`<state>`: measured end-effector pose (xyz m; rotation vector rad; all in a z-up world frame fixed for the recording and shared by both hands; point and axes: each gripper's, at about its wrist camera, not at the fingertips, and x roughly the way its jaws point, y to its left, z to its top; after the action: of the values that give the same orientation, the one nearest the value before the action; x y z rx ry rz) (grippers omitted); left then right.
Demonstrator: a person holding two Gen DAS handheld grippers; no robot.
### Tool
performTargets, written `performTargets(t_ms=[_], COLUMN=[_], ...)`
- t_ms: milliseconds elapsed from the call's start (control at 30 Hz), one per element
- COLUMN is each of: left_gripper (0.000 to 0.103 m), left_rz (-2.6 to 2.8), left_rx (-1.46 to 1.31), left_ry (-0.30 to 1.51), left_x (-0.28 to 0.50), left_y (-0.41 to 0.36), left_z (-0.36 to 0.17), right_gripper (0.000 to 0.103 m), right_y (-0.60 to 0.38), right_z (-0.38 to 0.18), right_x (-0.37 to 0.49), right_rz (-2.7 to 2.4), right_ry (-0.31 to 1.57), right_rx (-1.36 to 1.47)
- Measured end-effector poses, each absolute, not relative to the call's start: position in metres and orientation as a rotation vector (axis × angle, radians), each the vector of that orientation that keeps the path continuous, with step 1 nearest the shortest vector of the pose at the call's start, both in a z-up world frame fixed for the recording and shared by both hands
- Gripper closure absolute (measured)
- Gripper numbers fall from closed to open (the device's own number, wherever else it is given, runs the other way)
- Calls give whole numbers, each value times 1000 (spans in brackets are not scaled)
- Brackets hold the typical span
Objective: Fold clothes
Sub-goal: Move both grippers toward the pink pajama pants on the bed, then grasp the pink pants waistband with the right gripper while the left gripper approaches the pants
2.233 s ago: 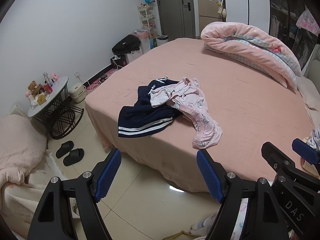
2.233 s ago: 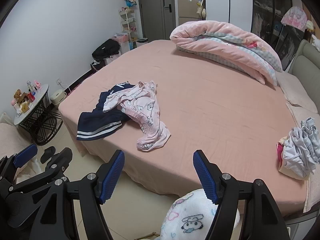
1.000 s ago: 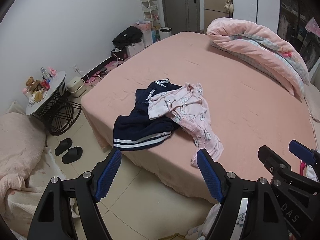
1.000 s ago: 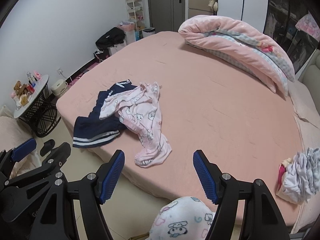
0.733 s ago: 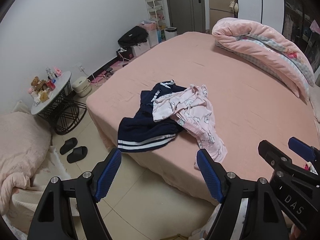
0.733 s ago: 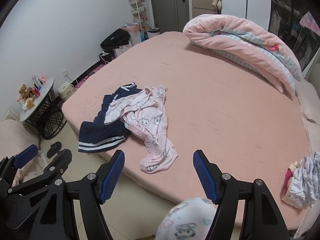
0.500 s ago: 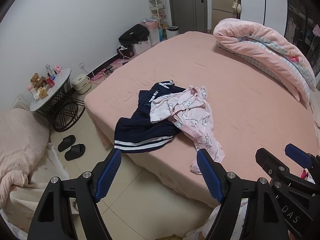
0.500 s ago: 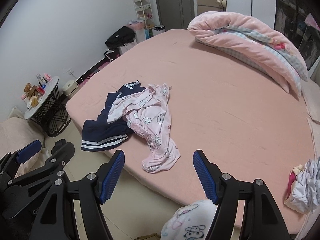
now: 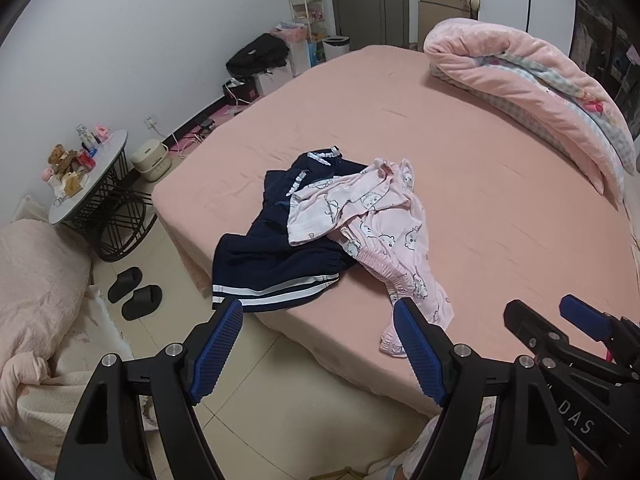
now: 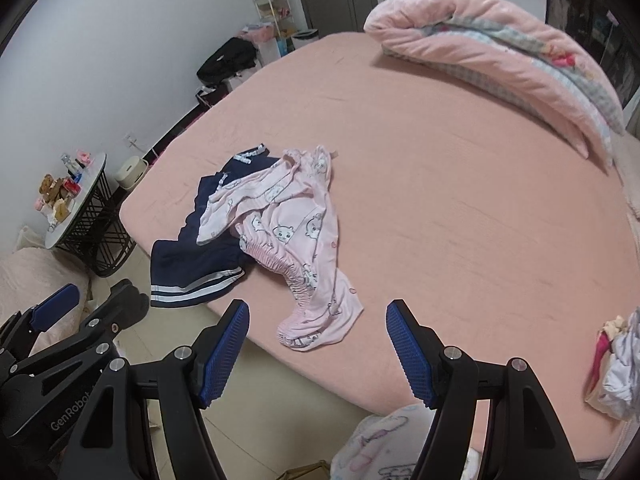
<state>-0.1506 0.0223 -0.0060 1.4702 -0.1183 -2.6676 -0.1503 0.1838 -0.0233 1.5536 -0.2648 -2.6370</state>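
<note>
Pink bed (image 9: pixel 480 184), pink pyjamas (image 9: pixel 384 220) lying diagonally

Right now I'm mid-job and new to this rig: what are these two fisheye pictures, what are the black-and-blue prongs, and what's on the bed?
Each picture comes from a camera on a handheld gripper, looking along its two blue-padded fingers. One is the left gripper, the other the right gripper; each also shows at the edge of the other's view. Both are open and hold nothing. On the pink bed lie a pink printed garment partly over navy striped shorts, unfolded. A rolled quilt sits at the far side.
</note>
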Motion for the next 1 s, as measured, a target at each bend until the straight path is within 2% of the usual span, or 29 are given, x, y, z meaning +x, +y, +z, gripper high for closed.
performTargets(t_ms=[433,1000], left_gripper=[26,26], left_rz=[-2658,-2810], left_rx=[1564,1585], left_ry=[-73,-211], left_x=[-183,-219], left_y=[14,19], left_z=[-54,-109], right_gripper=[32,32], right_y=[176,180], right_z=[-68,-145], right_x=[-176,-182], right_rz=[-2562,-2464], right_ry=[-311,-584], right_rx=[1612,1599])
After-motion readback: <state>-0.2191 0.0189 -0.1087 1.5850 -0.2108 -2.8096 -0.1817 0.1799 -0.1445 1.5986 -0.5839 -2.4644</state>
